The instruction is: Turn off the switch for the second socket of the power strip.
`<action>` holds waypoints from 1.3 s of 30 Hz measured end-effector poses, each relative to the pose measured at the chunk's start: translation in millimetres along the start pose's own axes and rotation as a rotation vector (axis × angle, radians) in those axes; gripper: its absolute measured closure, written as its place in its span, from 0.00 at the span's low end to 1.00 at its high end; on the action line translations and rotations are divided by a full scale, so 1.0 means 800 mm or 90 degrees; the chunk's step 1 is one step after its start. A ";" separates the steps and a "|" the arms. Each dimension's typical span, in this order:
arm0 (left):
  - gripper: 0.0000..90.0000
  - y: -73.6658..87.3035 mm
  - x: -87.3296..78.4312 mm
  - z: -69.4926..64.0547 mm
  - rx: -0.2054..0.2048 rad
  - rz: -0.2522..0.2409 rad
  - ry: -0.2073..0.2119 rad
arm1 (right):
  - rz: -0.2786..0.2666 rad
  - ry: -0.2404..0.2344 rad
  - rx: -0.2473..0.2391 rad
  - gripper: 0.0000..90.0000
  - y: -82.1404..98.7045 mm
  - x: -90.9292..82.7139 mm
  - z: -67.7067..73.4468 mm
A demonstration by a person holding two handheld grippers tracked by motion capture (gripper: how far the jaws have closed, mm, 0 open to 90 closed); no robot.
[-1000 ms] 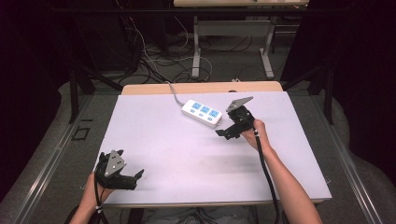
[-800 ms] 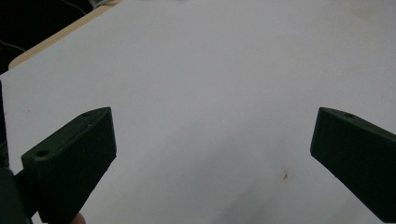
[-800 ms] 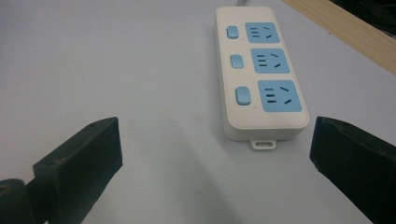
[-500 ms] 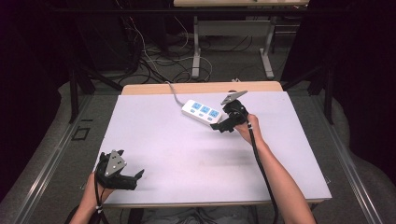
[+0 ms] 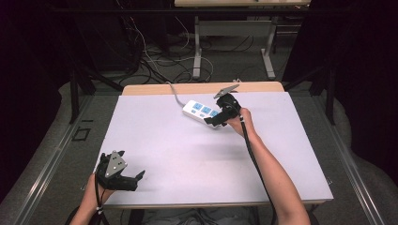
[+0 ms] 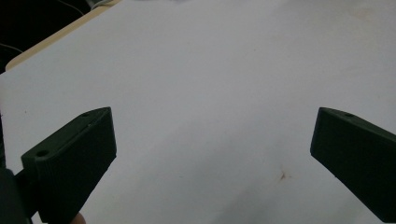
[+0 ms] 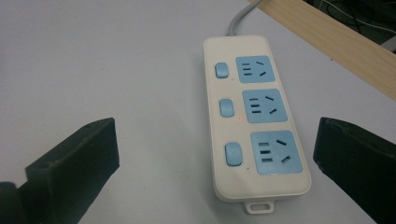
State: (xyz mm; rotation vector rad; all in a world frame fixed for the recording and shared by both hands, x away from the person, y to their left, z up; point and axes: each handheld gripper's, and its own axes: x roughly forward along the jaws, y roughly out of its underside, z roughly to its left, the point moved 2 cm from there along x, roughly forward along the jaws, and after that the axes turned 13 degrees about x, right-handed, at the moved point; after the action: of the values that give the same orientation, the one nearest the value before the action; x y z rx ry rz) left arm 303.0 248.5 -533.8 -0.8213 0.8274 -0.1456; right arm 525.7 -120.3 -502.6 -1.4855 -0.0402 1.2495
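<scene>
A white power strip (image 5: 200, 110) (image 7: 254, 116) with three blue sockets and three blue switches lies at the far middle of the white table, its grey cable (image 5: 174, 94) running off the back edge. My right gripper (image 5: 215, 120) (image 7: 217, 154) hovers open just over the strip's near end, jaws spread wide to either side with nothing between them. Near the front left corner my left gripper (image 5: 133, 178) (image 6: 212, 154) stands open above bare tabletop, holding nothing.
The white table top (image 5: 187, 154) has a wooden strip (image 5: 150, 88) along its back edge. Beyond it are table legs and tangled cables (image 5: 155, 56) on the floor. A small brown stain (image 6: 282, 175) marks the surface by the left gripper.
My right gripper has moved left and away from the person, from beside the power strip's right end to right over it. The left gripper has stayed put.
</scene>
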 end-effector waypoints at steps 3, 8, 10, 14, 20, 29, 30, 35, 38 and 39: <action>0.00 0.000 0.000 0.000 -0.001 -0.001 0.001 | 0.002 -0.004 0.005 0.00 -0.004 0.006 -0.002; 0.00 -0.001 0.000 -0.001 0.004 0.000 0.001 | 0.015 -0.005 0.023 0.00 -0.004 0.014 -0.004; 0.00 -0.001 0.000 -0.001 0.005 0.000 0.001 | 0.009 -0.002 0.030 0.00 -0.003 0.019 -0.004; 0.00 0.000 0.000 -0.001 0.005 0.000 0.001 | 0.005 -0.002 0.035 0.00 -0.004 0.024 -0.008; 0.00 -0.001 0.000 -0.002 0.006 0.000 0.003 | 0.004 -0.012 0.056 0.00 -0.008 0.033 -0.012; 0.00 -0.001 -0.001 -0.001 0.006 -0.003 0.007 | -0.008 -0.019 0.078 0.00 -0.016 0.043 -0.015; 0.00 -0.001 0.000 -0.001 0.006 -0.003 0.007 | -0.003 -0.016 0.079 0.00 -0.016 0.044 -0.014; 0.00 -0.001 0.000 -0.002 0.008 -0.002 0.004 | 0.003 -0.007 0.086 0.04 -0.018 0.050 -0.012; 0.00 -0.001 -0.001 -0.002 0.008 -0.002 0.006 | -0.001 -0.002 0.087 0.10 -0.018 0.053 -0.011; 0.00 -0.001 -0.001 -0.002 0.008 -0.002 0.006 | -0.001 0.002 0.083 0.16 -0.019 0.053 -0.011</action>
State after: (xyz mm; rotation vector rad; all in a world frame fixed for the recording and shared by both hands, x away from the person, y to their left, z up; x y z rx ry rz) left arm 301.7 247.5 -533.8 -0.8112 0.8324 -0.1576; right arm 559.2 -94.7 -521.2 -1.3745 0.0417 1.2245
